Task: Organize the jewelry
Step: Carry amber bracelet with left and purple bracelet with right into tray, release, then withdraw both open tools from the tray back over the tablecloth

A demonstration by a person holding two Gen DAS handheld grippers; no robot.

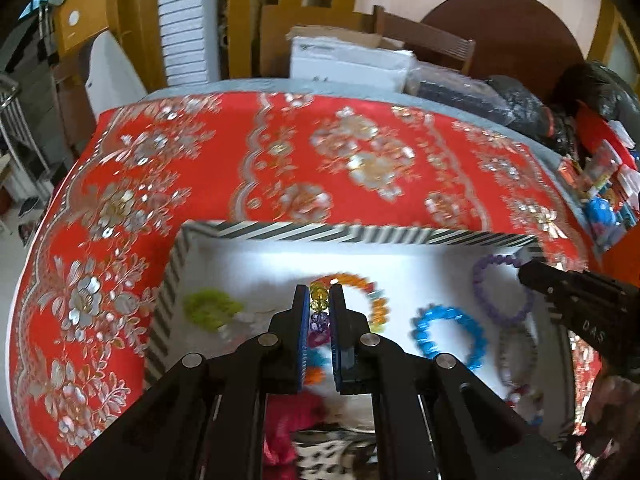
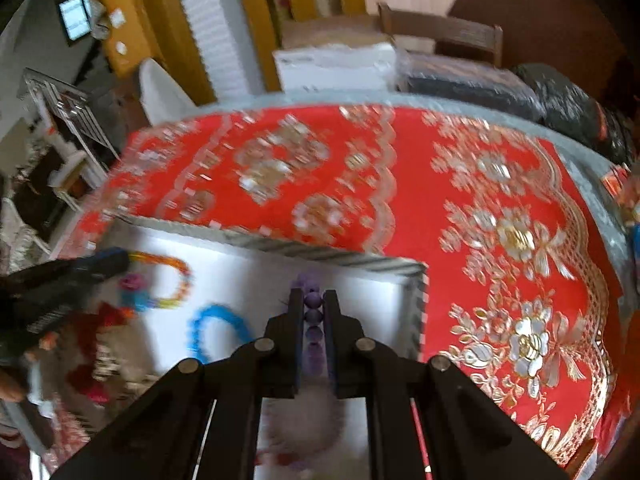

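A white box with a black-and-white striped rim (image 1: 304, 232) sits on the red tablecloth and holds several bead bracelets. My left gripper (image 1: 319, 300) is shut on a multicoloured bead bracelet (image 1: 378, 304) over the box's middle. My right gripper (image 2: 313, 300) is shut on a purple bead bracelet (image 2: 313, 316) near the box's right rim (image 2: 420, 300); it shows in the left wrist view (image 1: 532, 276) holding the purple loop (image 1: 486, 296). A blue bracelet (image 1: 448, 336) and a green one (image 1: 208, 306) lie in the box. The left gripper shows in the right wrist view (image 2: 116, 260).
The red floral tablecloth (image 1: 280, 152) covers the table around the box. A dark beaded bracelet (image 1: 516, 360) and pink and patterned items (image 1: 288, 428) lie in the box's near part. Boxes and black bags (image 1: 516, 100) stand beyond the far edge. Packets (image 1: 604, 184) lie at right.
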